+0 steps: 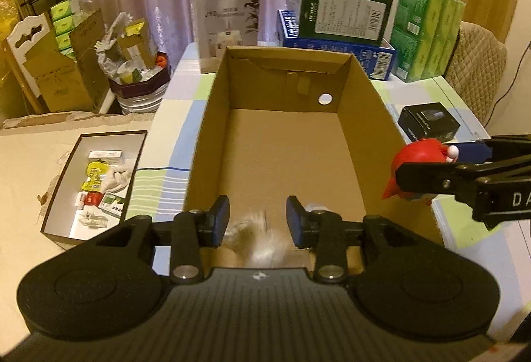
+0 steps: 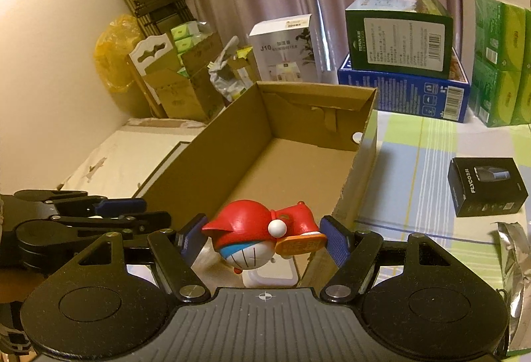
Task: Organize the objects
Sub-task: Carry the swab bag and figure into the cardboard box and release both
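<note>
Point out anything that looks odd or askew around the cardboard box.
The red-hooded cat figurine lies sideways, head down, between the right gripper's fingers at the cardboard box's near corner. Something pale and furry, blurred, sits below the open left gripper. The box's far wall has a torn flap.

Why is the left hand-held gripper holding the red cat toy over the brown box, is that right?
Not quite. The right hand-held gripper holds the red cat toy, as the right wrist view shows. The left hand-held gripper is open, holding nothing. The toy is at the brown box, by its near corner.
</note>
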The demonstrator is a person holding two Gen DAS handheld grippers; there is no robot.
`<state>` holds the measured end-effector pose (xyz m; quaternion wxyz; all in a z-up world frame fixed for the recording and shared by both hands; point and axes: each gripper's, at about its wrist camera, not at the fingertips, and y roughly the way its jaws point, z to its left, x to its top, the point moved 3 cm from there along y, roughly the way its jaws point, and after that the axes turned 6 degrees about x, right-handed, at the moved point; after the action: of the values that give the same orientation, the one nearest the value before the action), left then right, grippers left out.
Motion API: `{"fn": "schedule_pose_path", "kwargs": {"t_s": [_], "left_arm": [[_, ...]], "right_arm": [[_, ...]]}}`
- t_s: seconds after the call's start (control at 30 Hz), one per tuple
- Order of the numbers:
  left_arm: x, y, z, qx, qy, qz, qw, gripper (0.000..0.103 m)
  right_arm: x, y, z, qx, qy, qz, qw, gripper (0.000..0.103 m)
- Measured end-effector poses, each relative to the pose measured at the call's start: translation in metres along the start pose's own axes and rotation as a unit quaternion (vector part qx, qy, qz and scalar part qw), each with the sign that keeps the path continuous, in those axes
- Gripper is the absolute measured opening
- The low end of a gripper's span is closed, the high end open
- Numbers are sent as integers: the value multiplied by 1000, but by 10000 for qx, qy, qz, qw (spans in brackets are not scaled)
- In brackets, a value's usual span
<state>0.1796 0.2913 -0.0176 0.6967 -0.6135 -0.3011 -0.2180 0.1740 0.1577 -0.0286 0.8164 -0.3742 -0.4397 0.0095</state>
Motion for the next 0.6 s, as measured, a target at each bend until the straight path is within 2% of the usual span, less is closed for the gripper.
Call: {"fn": "schedule_pose_path", "kwargs": {"t_s": [0.43,0.6], "left_arm": [[-10,-13,8,-14,-131,-39,9999,32],[-10,-15,11,-28,-206,-46,9998,32]], "right_arm": [[-3,5,7,44,36,56,10000,70],[-2,11,8,207,60,41,9998,71]]}}
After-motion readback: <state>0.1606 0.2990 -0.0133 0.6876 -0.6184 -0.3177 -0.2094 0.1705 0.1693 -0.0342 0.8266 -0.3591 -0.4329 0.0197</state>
